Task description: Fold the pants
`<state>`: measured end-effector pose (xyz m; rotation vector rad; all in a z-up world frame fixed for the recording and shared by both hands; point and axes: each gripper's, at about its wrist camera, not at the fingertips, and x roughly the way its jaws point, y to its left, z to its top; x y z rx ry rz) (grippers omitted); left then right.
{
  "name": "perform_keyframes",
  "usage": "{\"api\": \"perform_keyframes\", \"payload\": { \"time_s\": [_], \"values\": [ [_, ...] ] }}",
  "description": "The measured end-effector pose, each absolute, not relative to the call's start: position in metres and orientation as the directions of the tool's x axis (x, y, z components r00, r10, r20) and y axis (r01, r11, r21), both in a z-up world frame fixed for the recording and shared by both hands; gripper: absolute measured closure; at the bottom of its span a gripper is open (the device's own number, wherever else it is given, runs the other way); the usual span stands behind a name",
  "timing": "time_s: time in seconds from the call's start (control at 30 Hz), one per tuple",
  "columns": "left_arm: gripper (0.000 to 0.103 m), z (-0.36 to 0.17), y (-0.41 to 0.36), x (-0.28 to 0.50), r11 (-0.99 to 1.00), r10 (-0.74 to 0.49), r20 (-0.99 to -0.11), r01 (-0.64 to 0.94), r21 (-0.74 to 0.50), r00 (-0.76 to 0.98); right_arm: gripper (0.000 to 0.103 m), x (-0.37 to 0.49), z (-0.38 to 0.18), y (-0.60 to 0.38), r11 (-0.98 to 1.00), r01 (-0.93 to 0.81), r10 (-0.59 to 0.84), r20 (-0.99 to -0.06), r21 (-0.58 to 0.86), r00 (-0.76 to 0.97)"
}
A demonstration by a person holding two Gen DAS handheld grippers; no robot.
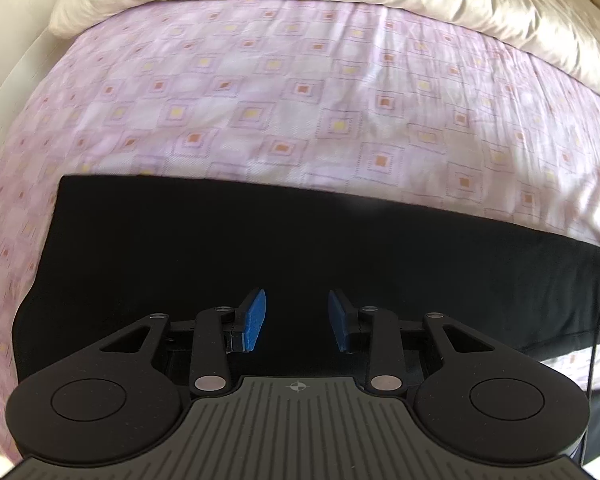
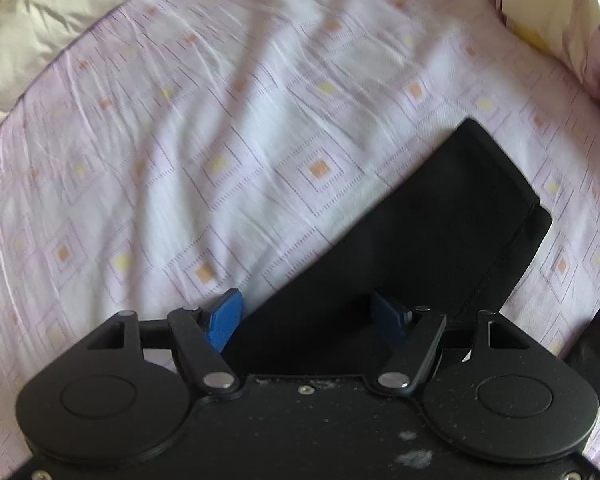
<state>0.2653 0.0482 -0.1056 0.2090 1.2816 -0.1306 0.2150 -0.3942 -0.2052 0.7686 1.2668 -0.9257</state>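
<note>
Black pants [image 1: 260,248] lie flat on the bed's pink patterned sheet [image 1: 300,92], spreading beneath and ahead of the left gripper [image 1: 298,320], whose jaws stand partly apart and empty, while the right gripper [image 2: 312,320] has wide, empty jaws straddling the pants' edge.

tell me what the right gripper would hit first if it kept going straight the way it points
Most likely the black fabric pants: the right gripper hangs open over their edge, one pad over the pink patterned bedsheet. How far above is unclear.
</note>
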Motion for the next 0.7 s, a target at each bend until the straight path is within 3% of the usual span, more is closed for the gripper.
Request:
{"api": "perform_keyframes", "payload": {
  "time_s": [0.03, 0.1, 0.13, 0.17, 0.5, 0.7],
  "values": [
    [0.069, -0.106, 0.046, 0.267, 0.973, 0.014, -0.959, 0.218, 0.078, 0.283, 0.033, 0.213, -0.205, -0.394, 0.455, 0.890, -0.154, -0.986, -0.014, 0.064],
    [0.069, -0.106, 0.042, 0.272, 0.974, -0.005, -0.959, 0.220, 0.060, 0.283, 0.060, 0.209, -0.201, -0.391, 0.503, 0.864, -0.159, -0.985, -0.018, 0.072],
    [0.069, -0.105, 0.041, 0.274, 0.974, -0.015, -0.960, 0.219, 0.049, 0.281, 0.086, 0.206, -0.199, -0.389, 0.533, 0.846, -0.152, -0.984, -0.001, 0.094],
    [0.069, -0.106, 0.040, 0.277, 0.975, -0.024, -0.961, 0.217, 0.038, 0.277, 0.095, 0.201, -0.196, -0.387, 0.549, 0.835, -0.127, -0.984, 0.032, 0.121],
    [0.069, -0.119, 0.028, 0.334, 0.976, -0.207, -0.966, 0.099, -0.193, 0.154, 0.098, 0.108, -0.168, -0.344, 0.547, 0.832, -0.094, -0.982, 0.088, 0.166],
    [0.069, -0.149, 0.012, 0.361, 0.986, -0.162, -0.985, 0.055, -0.159, 0.059, 0.098, 0.085, -0.177, -0.325, 0.531, 0.843, -0.071, -0.987, 0.086, 0.145]
  ]
}}
